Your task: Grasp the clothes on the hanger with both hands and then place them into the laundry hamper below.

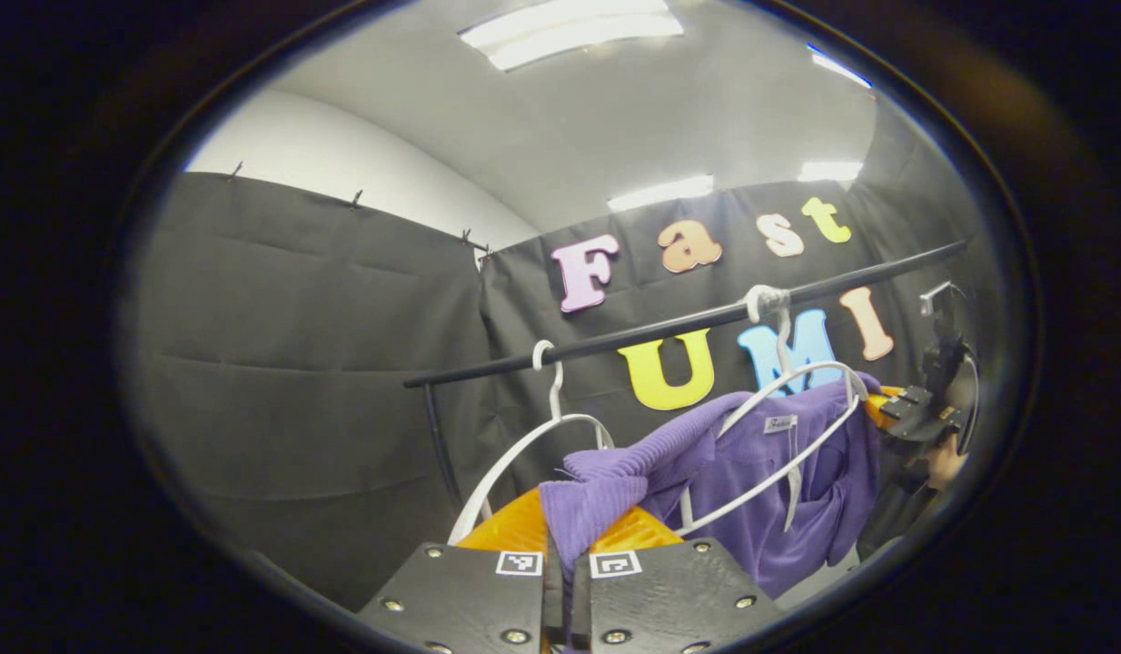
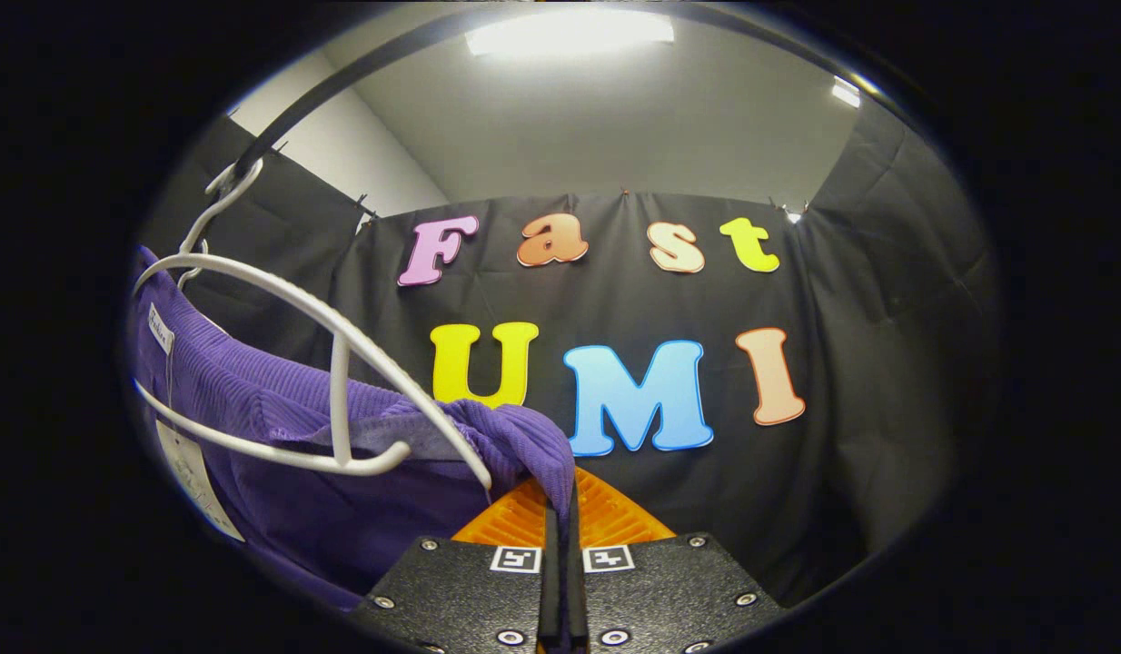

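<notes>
On rail [image 1: 679, 322]: purple garment [image 1: 778, 472], both shoulders pinched — left gripper [image 1: 560, 536] and right gripper [image 2: 560, 509] clamped on knit; white hanger [image 2: 342, 363] inside; risk: snagging, dragging hanger off

No legible text: neck label [image 1: 779, 423] and hang tag [image 2: 195, 477] on the purple garment [image 1: 769, 481] too blurred.

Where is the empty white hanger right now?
In the left gripper view, the empty white hanger hangs on the black rail, left of the hanger carrying the purple garment, just above the left gripper.
</notes>
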Demonstrator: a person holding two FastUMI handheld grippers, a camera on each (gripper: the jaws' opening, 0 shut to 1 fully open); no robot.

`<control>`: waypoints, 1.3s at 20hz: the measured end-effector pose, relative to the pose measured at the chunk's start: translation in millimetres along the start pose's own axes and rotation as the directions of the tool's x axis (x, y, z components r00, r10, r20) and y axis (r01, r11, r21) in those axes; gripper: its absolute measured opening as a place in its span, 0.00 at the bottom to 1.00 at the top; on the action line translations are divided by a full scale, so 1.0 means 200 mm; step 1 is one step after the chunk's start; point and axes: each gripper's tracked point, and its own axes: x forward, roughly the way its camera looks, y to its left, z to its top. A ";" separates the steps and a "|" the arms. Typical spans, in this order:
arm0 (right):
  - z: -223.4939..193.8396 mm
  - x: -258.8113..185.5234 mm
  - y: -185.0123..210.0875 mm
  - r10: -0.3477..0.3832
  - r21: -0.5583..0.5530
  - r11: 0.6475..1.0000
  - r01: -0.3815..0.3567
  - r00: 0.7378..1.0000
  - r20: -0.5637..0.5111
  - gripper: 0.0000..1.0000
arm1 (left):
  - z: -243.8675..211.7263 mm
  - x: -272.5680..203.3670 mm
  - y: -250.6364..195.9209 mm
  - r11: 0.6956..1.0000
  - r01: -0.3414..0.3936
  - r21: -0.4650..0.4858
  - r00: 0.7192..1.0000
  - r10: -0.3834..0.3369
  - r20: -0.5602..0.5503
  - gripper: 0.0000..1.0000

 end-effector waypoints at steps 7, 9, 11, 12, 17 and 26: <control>-0.19 -0.05 0.10 0.052 -0.021 0.998 -0.055 0.993 -0.105 0.02 | -0.12 0.01 0.07 1.000 0.003 0.008 0.999 -0.003 -0.041 0.09; -0.21 -0.08 0.12 0.060 -0.027 0.998 -0.063 0.991 -0.116 0.02 | -0.15 0.01 0.11 1.000 -0.010 0.004 0.998 0.011 -0.055 0.04; -0.24 -0.11 0.15 0.066 -0.025 0.997 -0.069 0.989 -0.132 0.02 | -0.19 -0.02 0.13 1.000 -0.013 -0.014 0.997 0.012 -0.075 0.04; -0.25 -0.14 0.17 0.071 -0.021 0.997 -0.074 0.988 -0.139 0.02 | -0.21 -0.03 0.14 1.000 -0.008 -0.021 0.997 0.006 -0.081 0.04; -0.24 -0.32 0.23 0.078 -0.015 0.997 -0.082 0.985 -0.154 0.02 | -0.31 -0.11 0.16 1.000 0.004 -0.025 0.993 -0.007 -0.117 0.04; -0.06 -0.73 0.32 0.051 0.033 0.998 -0.047 0.990 -0.134 0.02 | -0.38 -0.29 0.24 0.995 0.076 -0.072 0.988 -0.085 -0.131 0.04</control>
